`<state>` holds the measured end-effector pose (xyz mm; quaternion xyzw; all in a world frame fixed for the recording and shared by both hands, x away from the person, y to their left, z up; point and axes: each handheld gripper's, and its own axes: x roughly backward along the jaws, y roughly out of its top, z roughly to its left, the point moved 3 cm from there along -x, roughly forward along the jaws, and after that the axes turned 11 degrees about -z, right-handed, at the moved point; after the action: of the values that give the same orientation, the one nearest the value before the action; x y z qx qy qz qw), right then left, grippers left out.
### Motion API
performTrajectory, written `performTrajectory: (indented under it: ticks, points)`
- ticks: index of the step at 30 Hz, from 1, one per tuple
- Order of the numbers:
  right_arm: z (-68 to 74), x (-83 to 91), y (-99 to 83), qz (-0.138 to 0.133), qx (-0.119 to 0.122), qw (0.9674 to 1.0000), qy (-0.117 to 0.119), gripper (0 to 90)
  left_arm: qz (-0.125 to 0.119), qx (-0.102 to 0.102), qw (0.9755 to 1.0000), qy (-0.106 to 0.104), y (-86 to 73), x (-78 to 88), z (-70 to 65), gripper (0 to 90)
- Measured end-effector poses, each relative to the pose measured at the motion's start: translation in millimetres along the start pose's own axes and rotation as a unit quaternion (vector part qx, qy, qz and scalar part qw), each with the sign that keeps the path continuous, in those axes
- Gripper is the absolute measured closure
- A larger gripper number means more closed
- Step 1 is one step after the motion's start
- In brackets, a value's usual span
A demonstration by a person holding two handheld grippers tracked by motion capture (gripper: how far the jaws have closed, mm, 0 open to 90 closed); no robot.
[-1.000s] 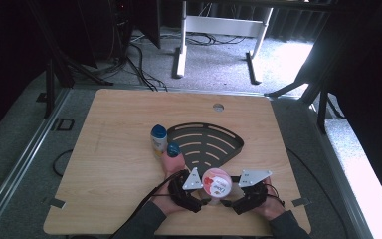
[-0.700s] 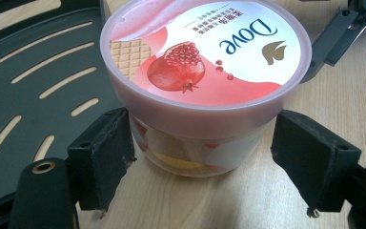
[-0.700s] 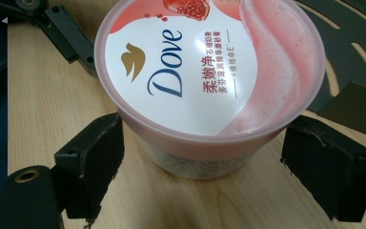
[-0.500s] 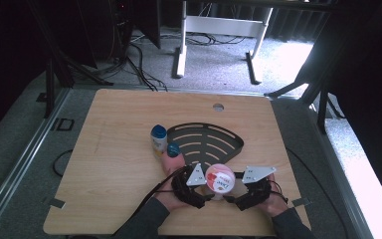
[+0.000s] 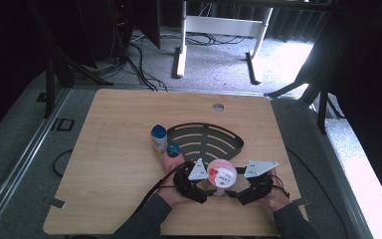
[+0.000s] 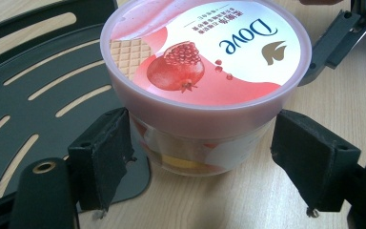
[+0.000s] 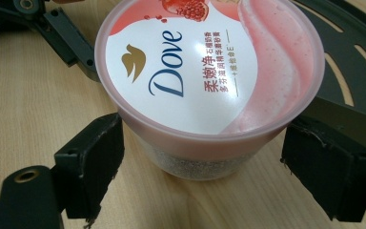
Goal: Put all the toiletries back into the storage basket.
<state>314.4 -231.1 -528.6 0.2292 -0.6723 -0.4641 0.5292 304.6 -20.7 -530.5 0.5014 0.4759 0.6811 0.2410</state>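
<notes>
Your two grippers meet at the pink tub, which stands close to the near edge of the table, a bit right of the middle of that edge. The tub has a round lid with the word Dove and a red fruit on it. It stands upright on the wood, just in front of the near rim of the black tray. In the left gripper view, the tub's bottom seems to sit right at the tray's rim, but you cannot tell if they touch.

Your left gripper is open wide around the tub. One black pad is near one side of the tub and the other pad is near the other side, under the lid's edge. There is a small gap on both sides, so it is not squeezing yet.

Your right gripper comes from the other side. It is open wide too, with a pad on each side of the tub and a gap at both.

A small bottle with a blue cap stands left of the tray, and a smaller blue-capped thing is just beside it, close to your left hand.
</notes>
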Motion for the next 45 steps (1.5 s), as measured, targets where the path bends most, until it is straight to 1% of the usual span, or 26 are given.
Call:
performTrajectory:
  ticks: [3, 8, 9, 15, 18, 22, 28, 30, 32, 34, 39, 45]
  points:
    - [-1.8, 1.5, 0.5, 0.001, -0.001, 1.0, -0.002, 14.3, 0.001, 0.0, 1.0, 0.0, 2.0, -1.8, 0.9, 22.1]
    - [-6.7, 5.1, 1.4, -0.001, -0.002, 1.0, -0.005, 13.9, -0.003, 0.0, 1.0, 0.005, 7.0, -6.1, 1.6, 22.0]
    - [-7.9, 5.9, 1.6, -0.001, -0.001, 1.0, -0.006, 13.8, -0.005, 0.003, 1.0, 0.005, 8.1, -7.4, 1.7, 22.0]
    - [-13.0, 9.5, 2.0, -0.001, -0.003, 1.0, -0.009, 13.7, -0.003, 0.002, 1.0, 0.008, 12.9, -11.7, 3.1, 22.0]
    - [-17.1, 11.3, 1.8, -0.003, -0.008, 0.9999, -0.008, 13.7, -0.002, -0.004, 0.9999, 0.012, 16.9, -14.0, 4.3, 22.1]
    - [-21.3, 13.2, 4.1, -0.004, -0.007, 0.9999, -0.011, 13.7, -0.003, 0.0, 0.9999, 0.017, 20.8, -15.9, 6.2, 22.1]
    - [-28.0, 14.7, 8.5, -0.005, -0.005, 0.9999, -0.011, 13.7, -0.005, -0.003, 0.9997, 0.024, 26.3, -17.2, 9.9, 22.1]
    - [-29.9, 14.8, 10.2, -0.003, -0.003, 0.9999, -0.012, 13.7, -0.003, 0.001, 0.9997, 0.026, 27.5, -17.8, 11.0, 22.2]
    - [-31.3, 15.1, 11.8, -0.001, -0.002, 0.9999, -0.013, 13.7, -0.007, 0.008, 0.9996, 0.026, 28.1, -18.8, 11.9, 22.2]
    - [-33.5, 15.3, 12.0, -0.003, -0.003, 0.9999, -0.01, 13.7, -0.006, 0.004, 0.9996, 0.029, 29.1, -19.3, 12.4, 22.2]
    - [-37.2, 16.1, 13.5, 0.0, 0.0, 0.9999, -0.012, 13.7, -0.007, 0.005, 0.9994, 0.034, 32.4, -22.0, 13.7, 22.2]
    - [-42.1, 18.2, 14.9, 0.002, -0.005, 0.9999, -0.015, 13.6, -0.005, 0.006, 0.9992, 0.039, 36.5, -25.9, 15.3, 22.2]
